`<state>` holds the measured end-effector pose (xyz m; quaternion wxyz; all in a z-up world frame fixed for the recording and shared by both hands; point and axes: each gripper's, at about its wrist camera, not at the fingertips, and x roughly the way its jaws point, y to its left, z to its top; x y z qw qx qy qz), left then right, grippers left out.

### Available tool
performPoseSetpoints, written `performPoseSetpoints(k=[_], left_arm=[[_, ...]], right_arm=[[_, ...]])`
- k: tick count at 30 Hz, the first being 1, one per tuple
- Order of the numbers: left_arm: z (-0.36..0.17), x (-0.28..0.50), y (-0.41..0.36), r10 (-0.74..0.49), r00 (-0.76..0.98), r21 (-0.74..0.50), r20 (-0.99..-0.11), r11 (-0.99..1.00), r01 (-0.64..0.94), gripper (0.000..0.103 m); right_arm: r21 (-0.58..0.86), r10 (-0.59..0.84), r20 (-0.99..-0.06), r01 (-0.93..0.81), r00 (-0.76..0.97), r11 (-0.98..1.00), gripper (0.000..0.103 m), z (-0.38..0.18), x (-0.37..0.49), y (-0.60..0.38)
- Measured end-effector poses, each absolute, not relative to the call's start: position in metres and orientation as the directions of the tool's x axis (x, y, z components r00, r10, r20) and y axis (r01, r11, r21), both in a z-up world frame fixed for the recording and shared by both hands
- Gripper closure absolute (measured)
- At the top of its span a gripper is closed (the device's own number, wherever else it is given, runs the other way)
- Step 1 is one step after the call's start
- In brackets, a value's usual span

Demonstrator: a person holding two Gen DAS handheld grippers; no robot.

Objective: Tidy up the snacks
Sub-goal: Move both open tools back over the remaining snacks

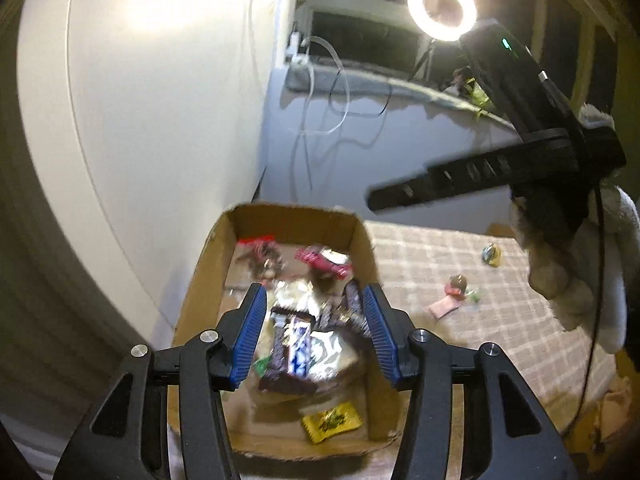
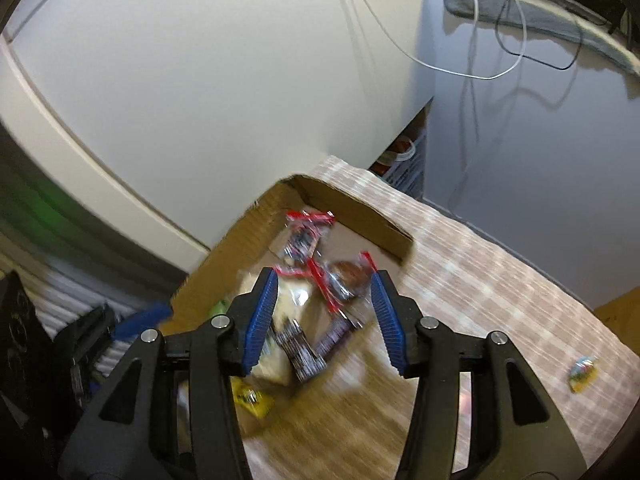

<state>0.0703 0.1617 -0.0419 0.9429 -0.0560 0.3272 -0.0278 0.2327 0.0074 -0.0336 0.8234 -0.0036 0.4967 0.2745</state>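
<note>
A cardboard box [image 1: 204,276] sits on a checked cloth and holds several wrapped snacks: a dark candy bar [image 1: 290,350], a yellow packet [image 1: 332,422] and a pink-red packet [image 1: 324,262]. My left gripper [image 1: 314,330] is open and empty above the box. The right gripper shows at the upper right of this view [image 1: 480,176], held in a gloved hand. In the right wrist view the right gripper [image 2: 324,318] is open and empty above the box [image 2: 352,208], over red-edged packets [image 2: 308,236] and dark bars [image 2: 302,352]. The view is blurred.
Loose snacks lie on the checked cloth [image 1: 460,256] right of the box: a pink packet [image 1: 444,306], a round sweet [image 1: 458,282] and a yellow-blue sweet [image 1: 492,254], which also shows in the right wrist view [image 2: 582,372]. A white wall, hanging cables [image 1: 320,92] and a ring light [image 1: 442,2] stand behind.
</note>
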Motion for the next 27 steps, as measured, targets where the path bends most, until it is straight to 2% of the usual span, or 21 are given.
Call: performPoseSetpoints(k=[3, 8, 9, 11, 12, 16, 20, 27], left_arm=[[-0.043, 0.062, 0.152, -0.123, 0.804, -0.144, -0.581, 0.988, 0.047, 0.053], [-0.036, 0.046, 0.124, -0.19, 0.793, -0.172, -0.58, 0.979, 0.109, 0.053], [-0.032, 0.044, 0.116, -0.191, 0.794, -0.159, -0.577, 0.98, 0.121, 0.053], [-0.023, 0.035, 0.101, -0.183, 0.806, -0.118, -0.563, 0.983, 0.14, 0.053], [-0.019, 0.032, 0.096, -0.193, 0.808, -0.119, -0.557, 0.981, 0.153, 0.053], [-0.008, 0.018, 0.079, -0.241, 0.798, -0.159, -0.552, 0.97, 0.183, 0.053], [-0.005, 0.004, 0.057, -0.243, 0.79, -0.123, -0.562, 0.97, 0.21, 0.053], [-0.021, 0.009, 0.039, -0.26, 0.763, -0.133, -0.591, 0.965, 0.226, 0.053]], right_arm=[[0.225, 0.416, -0.817, -0.442, 0.4, 0.868, 0.052, -0.033, 0.208, -0.014], [0.144, 0.341, -0.814, -0.405, 0.47, 0.903, 0.05, -0.03, 0.152, -0.049], [0.133, 0.326, -0.818, -0.395, 0.474, 0.909, 0.038, -0.03, 0.143, -0.055], [0.083, 0.28, -0.811, -0.372, 0.514, 0.925, 0.026, -0.022, 0.119, -0.072], [0.067, 0.261, -0.8, -0.353, 0.539, 0.933, 0.024, -0.017, 0.107, -0.081], [0.092, 0.248, -0.791, -0.291, 0.56, 0.952, 0.024, -0.007, 0.073, -0.119], [0.085, 0.217, -0.782, -0.245, 0.584, 0.966, 0.024, -0.005, 0.043, -0.151], [0.041, 0.159, -0.744, -0.194, 0.648, 0.98, 0.024, -0.012, 0.036, -0.185]])
